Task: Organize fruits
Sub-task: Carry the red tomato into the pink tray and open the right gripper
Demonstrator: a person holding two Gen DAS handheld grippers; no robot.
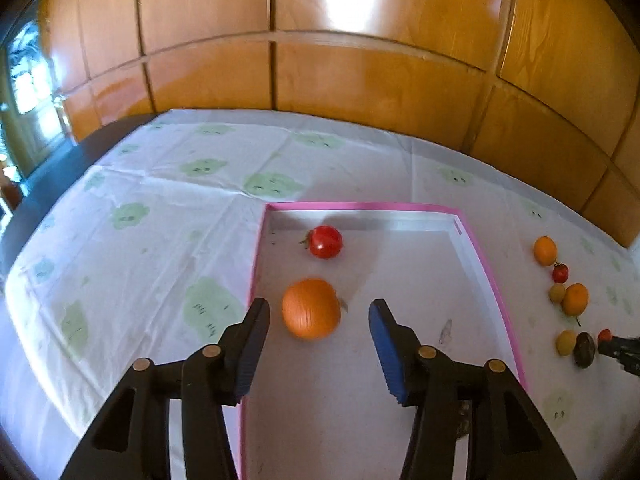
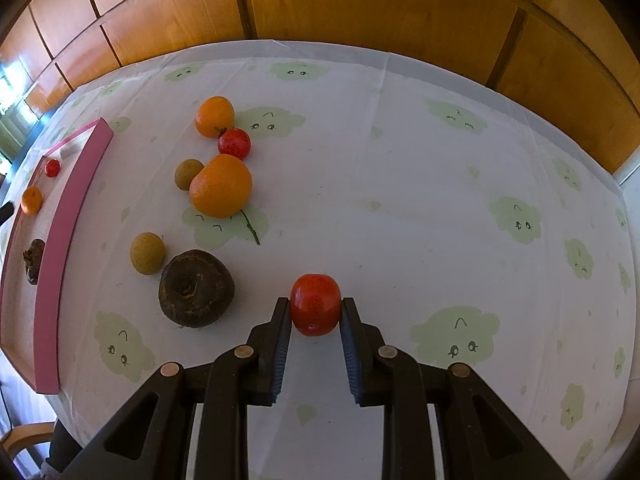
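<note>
In pink tray (image 1: 496, 280), ribbed orange (image 1: 311, 308) between parted left fingers (image 1: 256, 336), right fingers (image 2: 282, 336) clamping red tomato (image 2: 315, 304)

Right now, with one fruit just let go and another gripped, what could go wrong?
1. The orange between the open left tongs looks blurred; it may roll into the red fruit in the pink tray.
2. The right tongs pinch a red fruit by the tips; it could slip or bruise.

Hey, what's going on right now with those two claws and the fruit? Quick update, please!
Left gripper open over pink-rimmed white tray, round orange fruit lying loose between jaws. Right gripper clamped on small red tomato-like fruit. Nothing blocking.
</note>
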